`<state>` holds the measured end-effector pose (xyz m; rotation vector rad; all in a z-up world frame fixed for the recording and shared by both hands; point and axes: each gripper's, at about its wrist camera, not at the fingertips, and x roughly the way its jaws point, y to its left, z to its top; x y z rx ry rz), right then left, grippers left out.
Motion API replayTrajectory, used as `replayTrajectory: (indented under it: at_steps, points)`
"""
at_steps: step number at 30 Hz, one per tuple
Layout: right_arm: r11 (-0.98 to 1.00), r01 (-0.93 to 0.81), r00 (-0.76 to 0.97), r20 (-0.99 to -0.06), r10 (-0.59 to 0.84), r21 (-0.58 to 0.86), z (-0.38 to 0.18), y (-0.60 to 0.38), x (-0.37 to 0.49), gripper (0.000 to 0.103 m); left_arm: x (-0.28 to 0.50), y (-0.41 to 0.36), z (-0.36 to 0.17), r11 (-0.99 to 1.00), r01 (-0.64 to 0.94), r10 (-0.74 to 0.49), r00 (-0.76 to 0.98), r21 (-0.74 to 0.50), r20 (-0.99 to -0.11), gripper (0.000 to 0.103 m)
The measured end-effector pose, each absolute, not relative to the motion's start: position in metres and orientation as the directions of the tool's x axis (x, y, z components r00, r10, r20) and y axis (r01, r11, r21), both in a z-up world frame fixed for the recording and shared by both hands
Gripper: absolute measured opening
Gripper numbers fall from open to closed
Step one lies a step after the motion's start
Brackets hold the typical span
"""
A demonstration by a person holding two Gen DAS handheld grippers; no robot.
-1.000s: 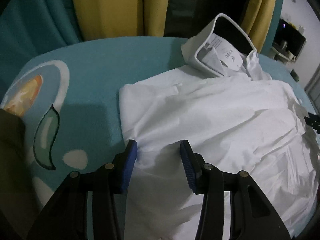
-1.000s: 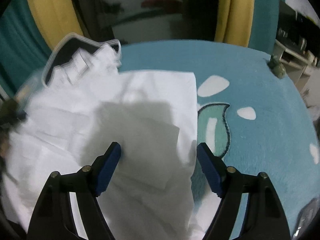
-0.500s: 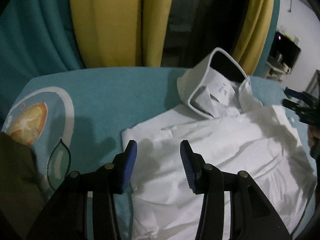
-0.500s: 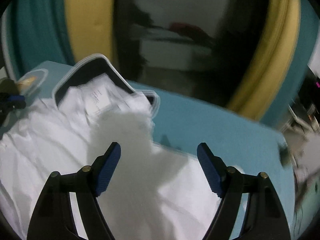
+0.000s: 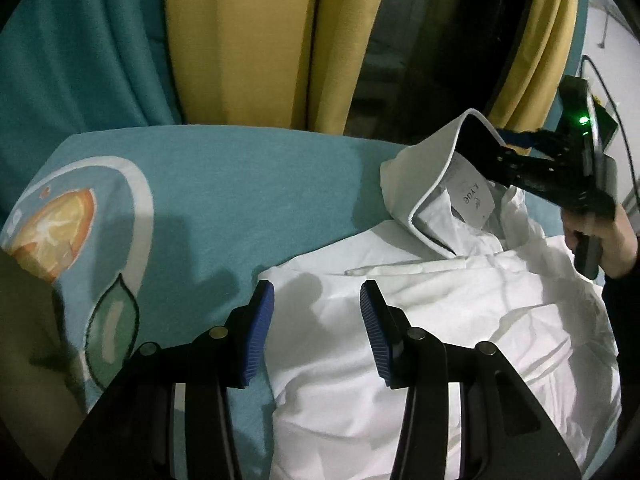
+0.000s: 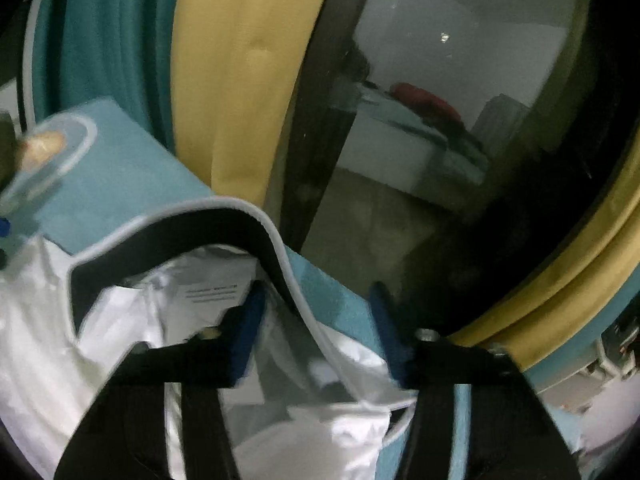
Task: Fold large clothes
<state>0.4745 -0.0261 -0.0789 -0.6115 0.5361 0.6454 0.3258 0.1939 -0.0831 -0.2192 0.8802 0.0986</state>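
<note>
- Left wrist view: the white garment (image 5: pixel 420 340) lies rumpled and only partly flattened on the teal bed (image 5: pixel 240 184), its stiff collar (image 5: pixel 424 184) standing up at the far end. If it is folded now, those creases are likely to get pressed in.
- A paper tag (image 5: pixel 472 196) sits loose inside the collar and could slide out or get caught in a fold.
- The right tool (image 6: pixel 316 296) straddles the collar rim. Its jaws have just been closing, but the blurred right wrist view shows the pads not yet pressing on it. A shallow bite on that thin edge may slip, or may pinch only one layer and drag the rest askew.
- The left tool (image 5: pixel 316 292) hovers open and empty over the garment's near left corner. With nothing pinning that side, a pull on the collar may tow the whole garment across the bed.
</note>
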Motion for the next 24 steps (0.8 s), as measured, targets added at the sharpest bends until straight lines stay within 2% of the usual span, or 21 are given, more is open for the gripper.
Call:
replayTrajectory:
  at_steps: [1,4,7,10,12,15,18,20,23,24]
  points:
    - [0.638,-0.684,0.682,-0.620,0.388,-0.353,-0.079,-0.026,0.475,0.011,0.329,0.192,-0.083,0.973,-0.170,-0.010,0.634,-0.152,-0.773,0.047]
    - [0.635,-0.655,0.731,-0.555,0.397,-0.409,-0.069,-0.035,0.457,0.005,0.334,0.189,-0.081,0.975,-0.153,-0.025,0.640,-0.159,-0.768,0.047]
    - [0.584,-0.650,0.755,-0.502,0.422,-0.486,-0.060,-0.052,0.423,0.005,0.340,0.187,-0.076,0.979,-0.135,-0.030,0.649,-0.154,-0.760,0.047]
    - [0.497,-0.705,0.707,-0.559,0.433,-0.506,-0.076,-0.065,0.402,0.005,0.348,0.190,-0.069,0.977,-0.134,-0.034,0.661,-0.163,-0.750,0.047]
    - [0.448,-0.757,0.649,-0.623,0.436,-0.475,-0.094,-0.074,0.395,0.005,0.357,0.192,-0.063,0.976,-0.134,-0.036,0.672,-0.170,-0.740,0.047]
    - [0.436,-0.799,0.591,-0.672,0.446,-0.413,-0.110,-0.082,0.397,0.006,0.372,0.189,-0.051,0.976,-0.097,-0.071,0.702,-0.193,-0.709,0.047]
    - [0.456,-0.844,0.498,-0.727,0.473,-0.282,-0.117,-0.088,0.410,0.012,0.399,0.178,-0.051,0.972,-0.004,-0.161,0.715,-0.234,-0.680,0.053]
    - [0.469,-0.851,0.473,-0.729,0.494,-0.234,-0.115,-0.093,0.414,0.014,0.418,0.167,-0.061,0.975,0.007,-0.166,0.692,-0.223,-0.702,0.054]
    - [0.479,-0.864,0.418,-0.749,0.514,-0.154,-0.112,-0.106,0.418,0.030,0.442,0.155,-0.091,0.975,0.022,-0.188,0.604,-0.220,-0.775,0.054]
    - [0.488,-0.862,0.408,-0.756,0.513,-0.135,-0.109,-0.111,0.422,0.039,0.443,0.152,-0.098,0.977,0.022,-0.187,0.585,-0.214,-0.789,0.054]
